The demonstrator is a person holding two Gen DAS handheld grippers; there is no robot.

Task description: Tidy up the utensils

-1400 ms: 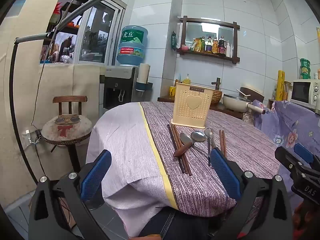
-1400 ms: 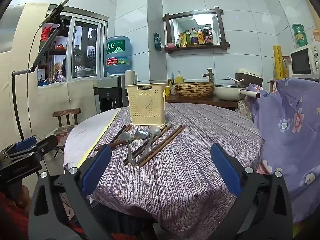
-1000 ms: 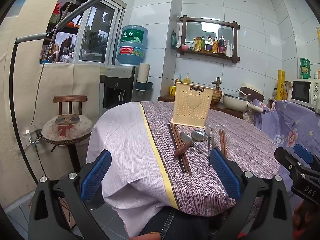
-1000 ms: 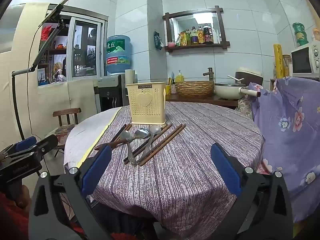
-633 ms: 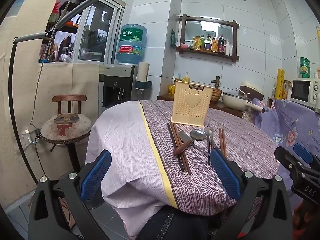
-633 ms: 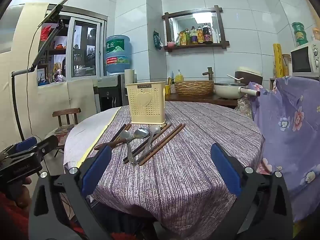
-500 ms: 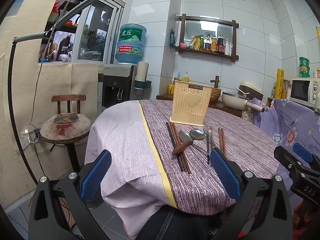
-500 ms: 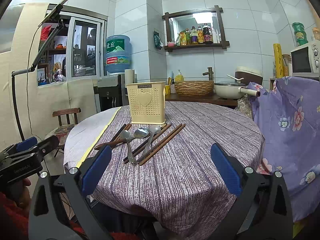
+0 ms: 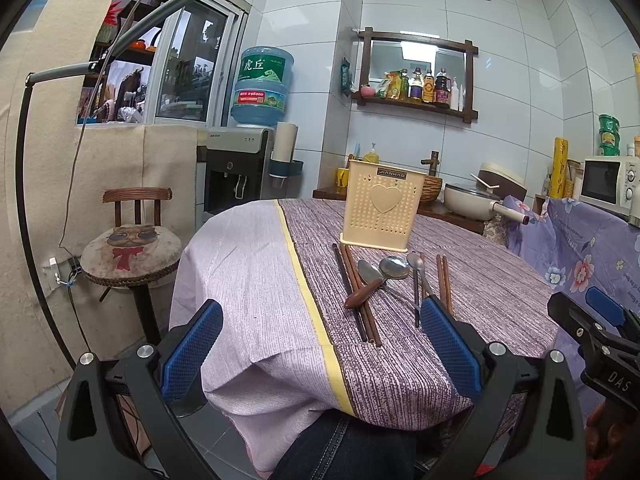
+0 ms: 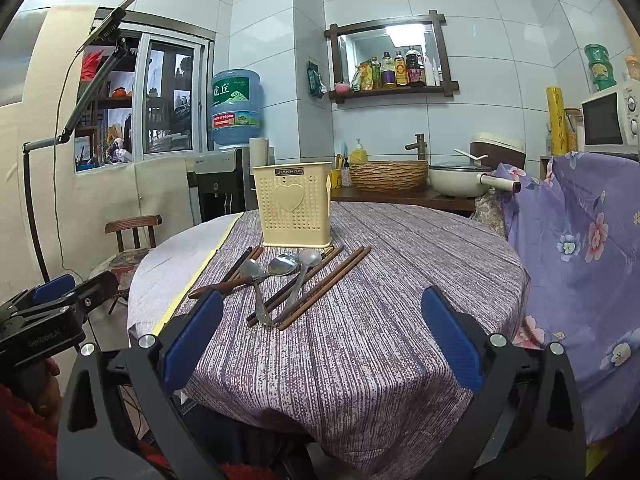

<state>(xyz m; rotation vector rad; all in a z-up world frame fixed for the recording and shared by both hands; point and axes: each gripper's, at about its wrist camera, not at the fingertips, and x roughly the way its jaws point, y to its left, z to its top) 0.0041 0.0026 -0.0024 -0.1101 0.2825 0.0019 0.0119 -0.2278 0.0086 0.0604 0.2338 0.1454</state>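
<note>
A cream perforated utensil holder (image 9: 382, 210) (image 10: 294, 210) stands upright on the round table (image 10: 400, 280). In front of it lie several brown chopsticks (image 10: 324, 288) (image 9: 356, 292), metal spoons (image 10: 302, 276) (image 9: 416, 280) and a wooden-handled spoon (image 9: 372, 284) (image 10: 248, 280), partly crossing each other. My left gripper (image 9: 320, 348) is open and empty, held near the table's front edge. My right gripper (image 10: 320, 336) is open and empty, above the near part of the table, short of the utensils.
A purple striped cloth (image 10: 360, 360) covers the table. A flowered purple cloth (image 10: 580, 248) hangs at the right. A stool (image 9: 130, 248) and water dispenser (image 9: 236, 172) stand at the left. A counter with basket (image 10: 390, 176) and pot (image 10: 460, 178) lies behind.
Both grippers stay open and almost still. The left wrist view has shifted very slightly, so the table sits a touch higher in it. Nothing on the table moved.
</note>
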